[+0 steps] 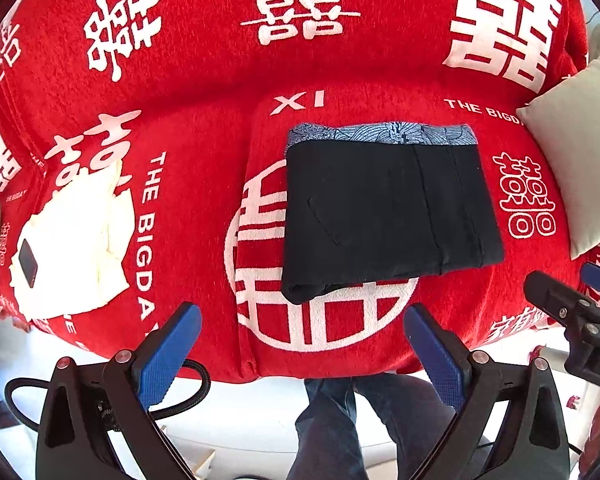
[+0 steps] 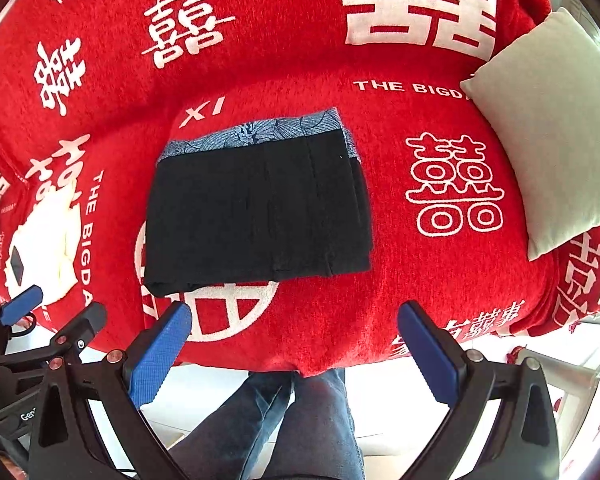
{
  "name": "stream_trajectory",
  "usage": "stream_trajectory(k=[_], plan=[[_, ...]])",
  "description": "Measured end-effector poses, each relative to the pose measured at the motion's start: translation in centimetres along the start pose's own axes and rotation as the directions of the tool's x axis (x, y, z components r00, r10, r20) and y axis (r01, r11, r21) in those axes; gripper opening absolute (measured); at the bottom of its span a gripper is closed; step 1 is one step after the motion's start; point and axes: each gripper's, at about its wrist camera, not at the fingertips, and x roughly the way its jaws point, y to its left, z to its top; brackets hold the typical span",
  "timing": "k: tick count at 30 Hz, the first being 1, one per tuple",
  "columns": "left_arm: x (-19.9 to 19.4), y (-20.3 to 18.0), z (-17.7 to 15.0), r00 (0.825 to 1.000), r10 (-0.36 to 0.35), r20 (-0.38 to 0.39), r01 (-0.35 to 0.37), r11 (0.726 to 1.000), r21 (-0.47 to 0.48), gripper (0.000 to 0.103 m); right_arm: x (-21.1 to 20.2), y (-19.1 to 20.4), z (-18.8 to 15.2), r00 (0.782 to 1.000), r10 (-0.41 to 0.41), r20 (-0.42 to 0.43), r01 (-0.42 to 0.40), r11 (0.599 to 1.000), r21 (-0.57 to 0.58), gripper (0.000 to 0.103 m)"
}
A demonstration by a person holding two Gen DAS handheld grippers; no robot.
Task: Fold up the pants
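While both tools hover off the sofa edge | left gripper (image 1: 302, 322) fingers spread wide, empty | right gripper (image 2: 294, 320) likewise wide, touching nothing | folded black pants (image 1: 384, 212) at 12 o'clock on red sofa cover (image 1: 204, 80)

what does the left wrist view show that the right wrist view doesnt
Only the left wrist view shows the right gripper entering at its right edge, and the pocket seam on the folded black pants.

Only the right wrist view shows the left gripper at its left edge, and nearly the whole pale cushion, which the left view cuts off.

Both show the folded pants with a blue patterned band along the far edge, lying on the red blanket, the white cloth with a small dark object on it, the person's jeans below, and each camera's own open fingers.
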Motion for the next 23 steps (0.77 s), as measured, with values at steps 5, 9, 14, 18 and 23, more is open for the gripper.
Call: stream_trajectory(k=[5,9,14,18,23], plan=[[-0.2,-0.9,0.3,1.0,0.015,-0.007,-0.015,1.0,-0.014,0.101,-0.1,-0.4,0.6,1.0,-0.005,0.0,0.005,0.998,-0.055,0.103],[-0.3,-1.5,0.6,1.0,0.028,-0.013,-0.028,0.999,-0.03,0.101,-0.1,-0.7,1.2,1.0,0.012,-0.003,-0.012,0.998,-0.07,0.103],[-0.6,-2.0,1.1,0.999,0.034,-0.013,-0.035,0.998,-0.047,0.101,-0.2,-1.1,2.0,1.0,0.022,-0.006,-0.022,0.996,-0.087,0.103],[-0.5,-2.3,1.4,0.999,0.034,-0.009,-0.034,0.998,-0.057,0.101,0.0,-1.6,2.5,1.0,0.023,-0.011,-0.024,0.996,-0.091,0.103],[0.1,-2.8,1.8,0.999,0.041,-0.027,-0.043,0.997,-0.066,0.101,0.4,-2.1,3.0,1.0,0.022,-0.019,-0.024,0.995,-0.093,0.103]])
